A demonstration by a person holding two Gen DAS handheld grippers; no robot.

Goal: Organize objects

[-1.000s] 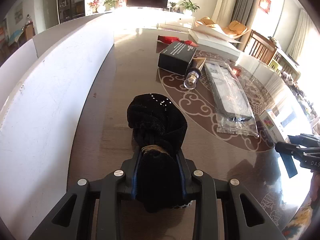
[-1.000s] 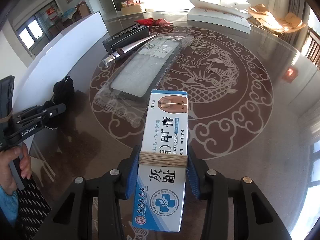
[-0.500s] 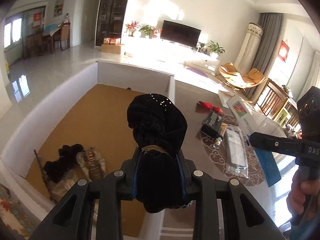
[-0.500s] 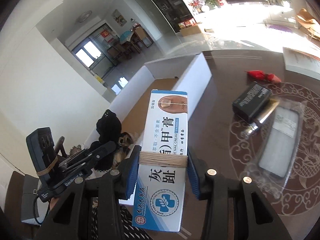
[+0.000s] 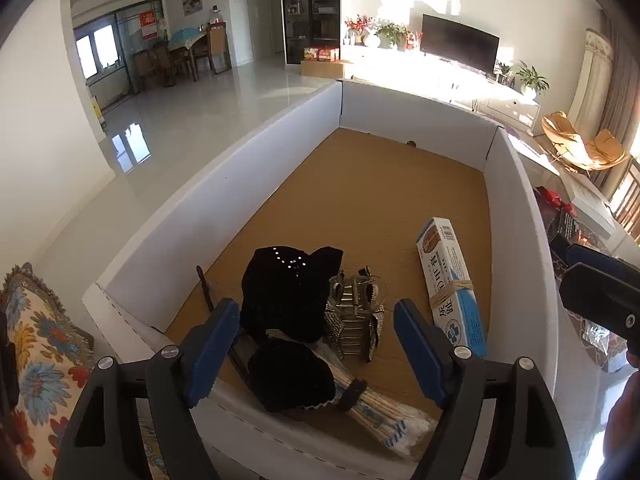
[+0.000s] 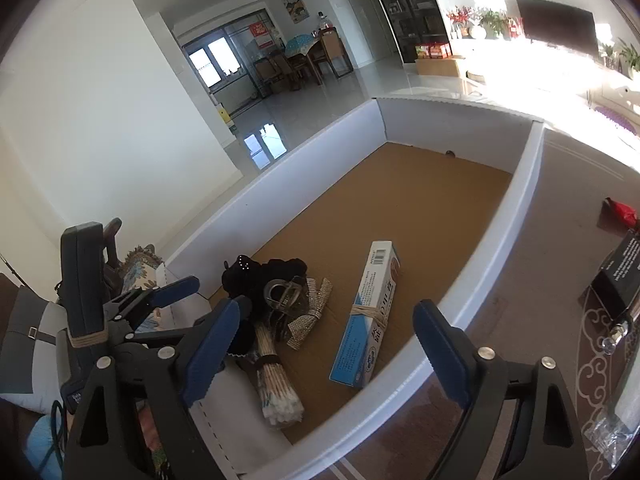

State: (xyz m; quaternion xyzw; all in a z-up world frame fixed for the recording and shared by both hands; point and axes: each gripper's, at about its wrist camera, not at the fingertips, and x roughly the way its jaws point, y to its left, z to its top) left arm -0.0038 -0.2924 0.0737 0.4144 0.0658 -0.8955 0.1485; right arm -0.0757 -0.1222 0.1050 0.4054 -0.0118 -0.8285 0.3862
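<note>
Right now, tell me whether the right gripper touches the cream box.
Apart: the right wrist view shows the right gripper open above, the cream box lying loose on the carton floor.

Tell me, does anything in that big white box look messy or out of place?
Nothing looks damaged or spilled. The nail cream carton lies flat and slanted on the box floor, apart from the heap of black fabric and cotton swabs.

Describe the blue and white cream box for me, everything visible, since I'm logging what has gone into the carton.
The cream box is a long, narrow cardboard carton, white at one end and blue at the other, printed with Chinese characters and a round logo. A tan rubber band rings it past the middle. It lies flat on the brown floor of the white-walled carton, angled along the right wall, apart from the other items. Neither gripper touches it.
</note>
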